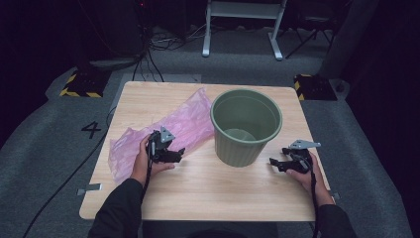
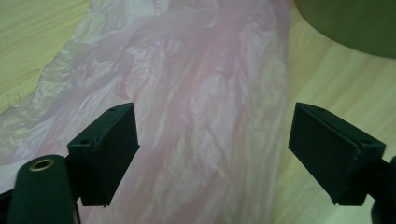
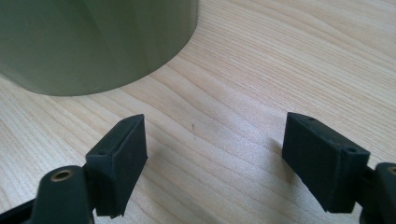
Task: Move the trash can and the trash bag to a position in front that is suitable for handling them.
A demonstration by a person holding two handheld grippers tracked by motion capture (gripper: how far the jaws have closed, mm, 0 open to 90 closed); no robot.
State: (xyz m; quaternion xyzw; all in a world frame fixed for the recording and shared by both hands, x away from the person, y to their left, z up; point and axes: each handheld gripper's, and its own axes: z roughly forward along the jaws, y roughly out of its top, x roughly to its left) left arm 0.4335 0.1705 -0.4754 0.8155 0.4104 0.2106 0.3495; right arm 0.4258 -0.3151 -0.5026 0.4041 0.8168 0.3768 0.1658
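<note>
— Jaws first: how do they stand on each side?
— Both pairs are spread wide with nothing gripped. The left gripper [image 1: 174, 154] hangs over the pink plastic bag [image 1: 168, 130], jaws apart and the film lying loose beneath them, not pinched. The right gripper [image 1: 275, 162] holds its jaws apart over bare wood.
— Now the scene, biggest thing down.
— A wooden table [image 1: 208, 193] carries everything. On it, right of centre, stands a green bucket [image 1: 246, 126], upright and open-mouthed. The crumpled bag lies flat to the bucket's left, stretching from the table's left edge toward the far middle, one end just beside the bucket's wall.
— And the right hand?
— It rests near the table's right edge, gripper pointing at the bucket's base, near it but apart.
</note>
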